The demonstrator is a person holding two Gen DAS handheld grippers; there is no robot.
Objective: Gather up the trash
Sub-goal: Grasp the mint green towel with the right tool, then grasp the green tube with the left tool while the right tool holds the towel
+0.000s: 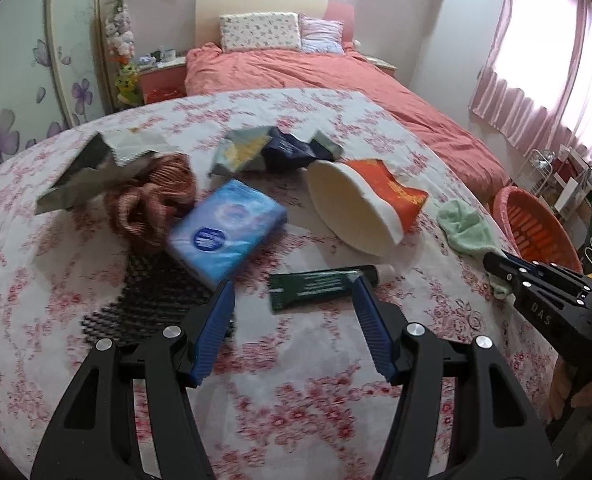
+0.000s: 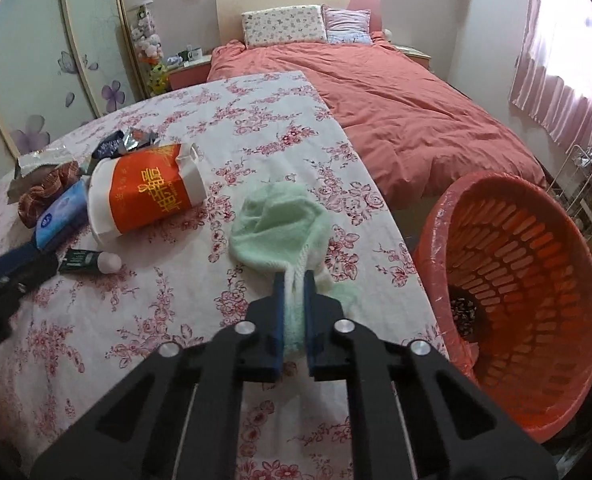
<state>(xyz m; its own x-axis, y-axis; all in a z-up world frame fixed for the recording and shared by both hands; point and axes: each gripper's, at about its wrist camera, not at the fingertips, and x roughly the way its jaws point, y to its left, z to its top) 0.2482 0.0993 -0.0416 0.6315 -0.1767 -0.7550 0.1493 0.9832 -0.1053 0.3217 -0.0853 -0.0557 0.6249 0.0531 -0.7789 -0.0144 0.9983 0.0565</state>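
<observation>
Already my right gripper (image 2: 294, 280) pinched the green cloth (image 2: 280, 220) by its edge; my left gripper (image 1: 294, 284) hung spread and empty. Such a thin hold could have slipped short of the orange basket (image 2: 536, 248).

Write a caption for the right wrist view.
Right gripper shut on green cloth beside orange basket.

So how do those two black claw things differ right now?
The left gripper stands open with nothing between its blue pads, poised over a dark green tube. The right gripper is shut on a pale green cloth near the orange basket. Both are black with blue pads, over the floral tablecloth.
</observation>
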